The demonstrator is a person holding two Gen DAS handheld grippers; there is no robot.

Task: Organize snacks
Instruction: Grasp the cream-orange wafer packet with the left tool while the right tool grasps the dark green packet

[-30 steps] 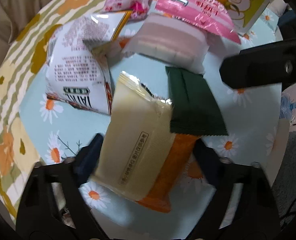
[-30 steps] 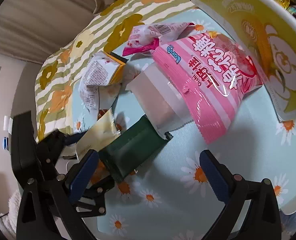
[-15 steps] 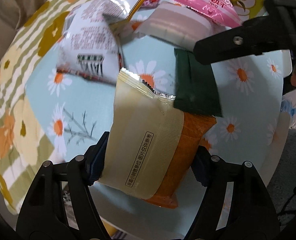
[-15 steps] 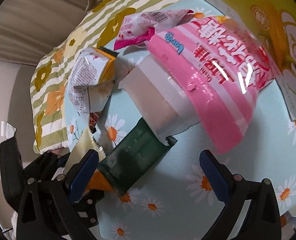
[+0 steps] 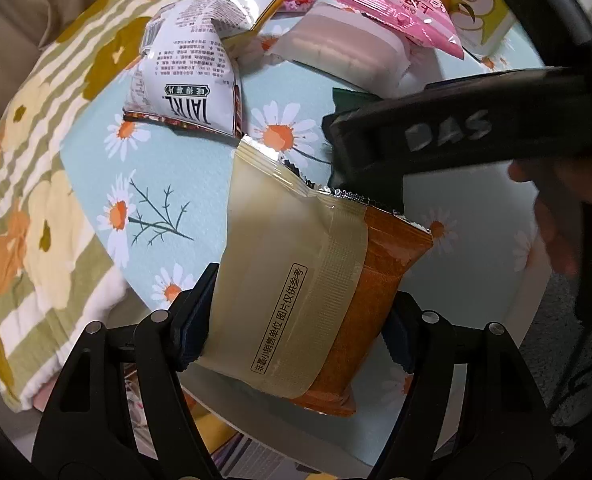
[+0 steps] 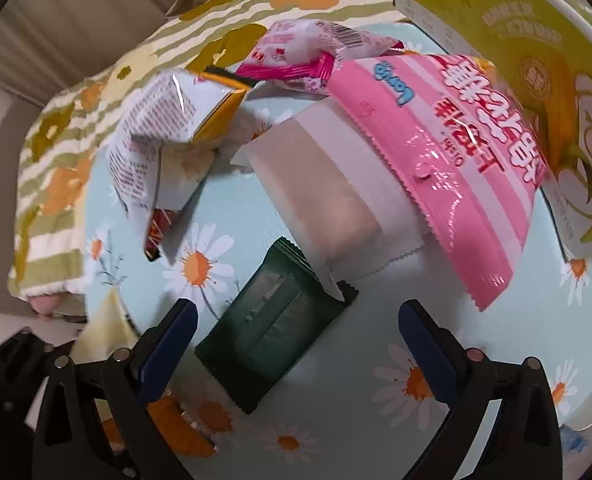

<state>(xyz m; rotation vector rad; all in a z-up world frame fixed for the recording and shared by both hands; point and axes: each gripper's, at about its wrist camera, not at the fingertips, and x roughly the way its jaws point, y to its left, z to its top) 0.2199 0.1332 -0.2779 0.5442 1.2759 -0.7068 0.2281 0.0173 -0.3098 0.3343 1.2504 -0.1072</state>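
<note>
My left gripper (image 5: 296, 332) is shut on a cream and orange snack packet (image 5: 296, 276), held above the near edge of the daisy-print table (image 5: 167, 184). In the right wrist view my right gripper (image 6: 296, 340) stands open. A dark green packet (image 6: 271, 328) lies flat on the table between its blue fingertips (image 6: 171, 336), which do not touch it. In the left wrist view the right gripper's black body (image 5: 456, 136) covers most of the green packet (image 5: 352, 98).
Farther back lie a white printed bag (image 6: 155, 148), a pale pink-and-white wrapped cake (image 6: 328, 192), a pink striped bag (image 6: 448, 160) and a small pink packet (image 6: 308, 52). A yellow bear box (image 6: 536, 60) stands at the back right. A striped floral blanket (image 5: 35, 200) borders the table's left.
The left gripper has drawn the cream and orange packet toward the table's near edge, off the green packet. The right gripper has come down over the green packet.
</note>
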